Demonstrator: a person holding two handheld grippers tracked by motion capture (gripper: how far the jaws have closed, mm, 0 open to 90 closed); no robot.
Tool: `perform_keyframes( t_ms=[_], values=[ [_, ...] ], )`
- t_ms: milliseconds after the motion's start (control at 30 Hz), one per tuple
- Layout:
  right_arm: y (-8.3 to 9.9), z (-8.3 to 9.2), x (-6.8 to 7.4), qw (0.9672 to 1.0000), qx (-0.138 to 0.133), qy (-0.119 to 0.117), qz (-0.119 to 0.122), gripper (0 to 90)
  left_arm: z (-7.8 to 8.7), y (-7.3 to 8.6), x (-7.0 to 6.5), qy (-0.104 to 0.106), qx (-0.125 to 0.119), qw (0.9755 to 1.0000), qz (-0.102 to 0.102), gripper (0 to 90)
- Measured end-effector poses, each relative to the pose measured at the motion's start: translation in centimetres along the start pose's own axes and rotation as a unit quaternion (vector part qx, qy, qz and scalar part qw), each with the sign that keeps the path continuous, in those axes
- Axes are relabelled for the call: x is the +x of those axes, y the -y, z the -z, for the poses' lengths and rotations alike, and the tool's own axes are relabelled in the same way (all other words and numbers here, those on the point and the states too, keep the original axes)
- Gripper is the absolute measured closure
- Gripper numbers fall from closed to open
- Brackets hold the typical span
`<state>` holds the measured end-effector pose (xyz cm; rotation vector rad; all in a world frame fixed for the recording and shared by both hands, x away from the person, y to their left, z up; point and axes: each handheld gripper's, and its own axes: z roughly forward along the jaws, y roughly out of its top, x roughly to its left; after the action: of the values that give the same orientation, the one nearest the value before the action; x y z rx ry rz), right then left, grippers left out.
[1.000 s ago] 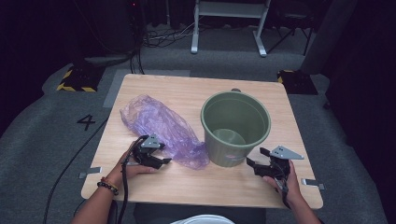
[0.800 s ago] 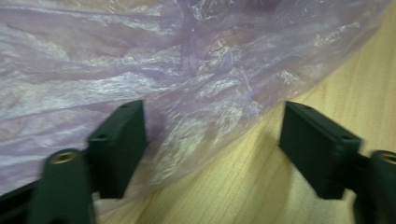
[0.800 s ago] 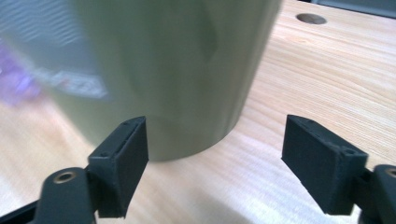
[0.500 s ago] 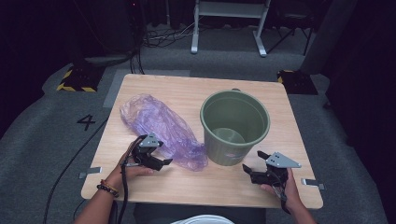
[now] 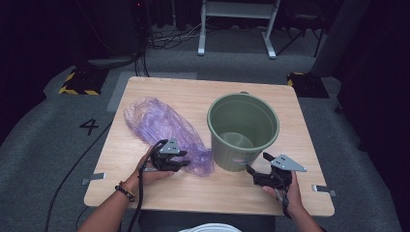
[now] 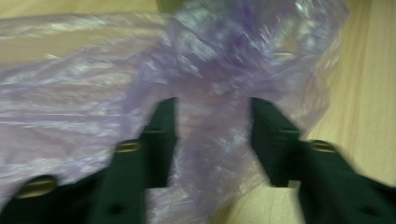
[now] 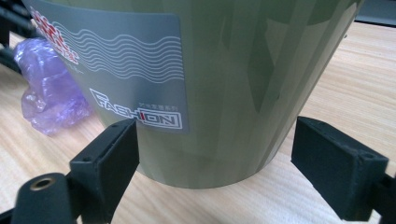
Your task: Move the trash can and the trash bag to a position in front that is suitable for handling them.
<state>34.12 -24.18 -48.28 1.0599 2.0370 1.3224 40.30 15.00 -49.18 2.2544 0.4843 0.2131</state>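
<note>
Now, from the high view, my left gripper lies at the near end of the purple plastic bag, which lies crumpled across the left half of the wooden table and runs away from me towards the far left. My right gripper sits at the near right foot of the green bucket, which stands upright right of the table's middle, its near left side just beside the bag's end. My two hands are well apart, the bucket's base between them.

Looking along my left gripper, I see the bag spread wide ahead and bunched up between my jaws. They have just been closing on it; a fold of film sits in the gap, yet the pads stand apart from each other and I cannot tell that they pinch it. The picture is blurred.

Looking along my right gripper, the bucket stands close in front, its grey label facing me. My jaws are spread wide to either side of its base, neither pad pressing on the wall. A lump of the bag lies on the table to the left of the bucket.
</note>
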Motion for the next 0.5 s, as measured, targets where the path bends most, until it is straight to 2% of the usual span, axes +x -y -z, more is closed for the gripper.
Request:
perform_keyframes(
  t_ms=[100, 133, 233, 433, 500],
  values=[
    [-0.1, -0.4, -0.1, 1.0000, -0.003, 0.004, -0.001, 16.0, -0.7, 0.2, -0.1, 0.017, 0.017, 0.9997, -0.003, 61.1],
    [-0.2, -0.5, -0.1, 1.0000, -0.002, 0.005, 0.001, 16.0, -0.7, 0.2, -0.2, 0.018, 0.017, 0.9997, -0.002, 60.8],
    [-0.5, -1.0, -0.3, 0.9999, -0.003, 0.010, 0.004, 16.1, -0.7, 0.3, 0.0, 0.039, 0.014, 0.9991, 0.012, 59.3],
    [-1.5, -2.4, -0.9, 0.9999, 0.001, 0.015, 0.006, 17.1, -0.9, 0.1, -0.7, 0.048, 0.014, 0.9987, 0.007, 58.6],
    [-2.1, -3.5, -1.5, 0.9998, 0.003, 0.013, 0.012, 17.2, -1.2, -0.1, -1.4, 0.052, 0.012, 0.9986, 0.001, 57.4]
  ],
)
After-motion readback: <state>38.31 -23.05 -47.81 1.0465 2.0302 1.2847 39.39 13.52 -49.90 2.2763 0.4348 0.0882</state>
